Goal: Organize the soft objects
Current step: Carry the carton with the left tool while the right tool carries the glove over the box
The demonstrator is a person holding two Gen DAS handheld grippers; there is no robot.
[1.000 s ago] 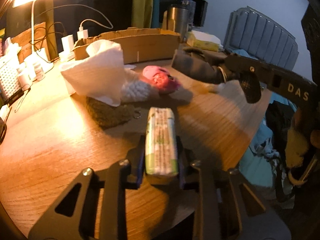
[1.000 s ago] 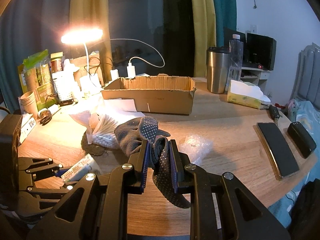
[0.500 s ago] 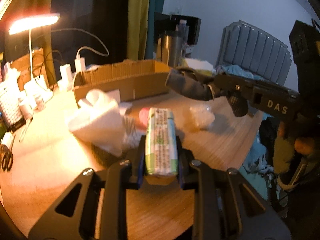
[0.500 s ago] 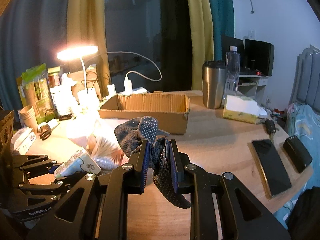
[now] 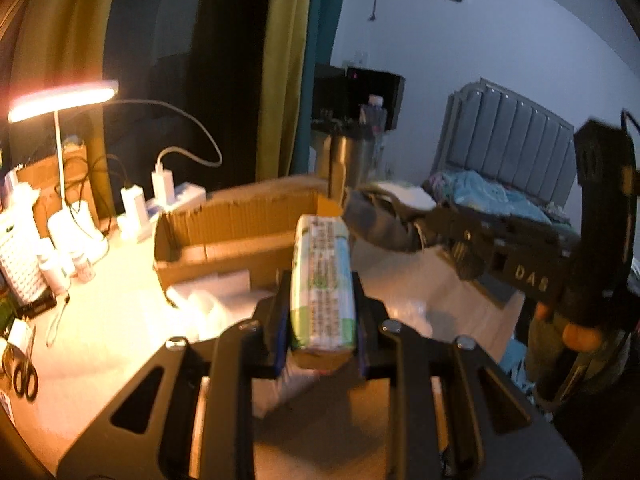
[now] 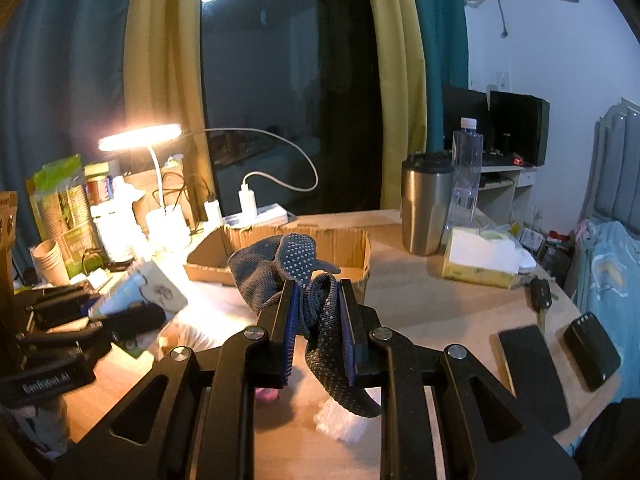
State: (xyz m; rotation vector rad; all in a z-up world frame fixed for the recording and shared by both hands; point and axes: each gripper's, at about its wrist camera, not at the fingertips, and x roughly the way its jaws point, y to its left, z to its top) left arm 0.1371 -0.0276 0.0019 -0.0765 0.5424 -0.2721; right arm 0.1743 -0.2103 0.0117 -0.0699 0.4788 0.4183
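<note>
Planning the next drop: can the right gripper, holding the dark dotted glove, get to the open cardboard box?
Probably yes. The right gripper holds the dark dotted glove above the table, and the open cardboard box lies straight ahead with nothing between; its top is open.

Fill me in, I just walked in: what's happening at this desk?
A person is sorting soft things with two tools. The left hand-held gripper is shut on a tissue pack; the right hand-held gripper is shut on a dotted glove. Both are held above the desk, near the cardboard box.
</note>
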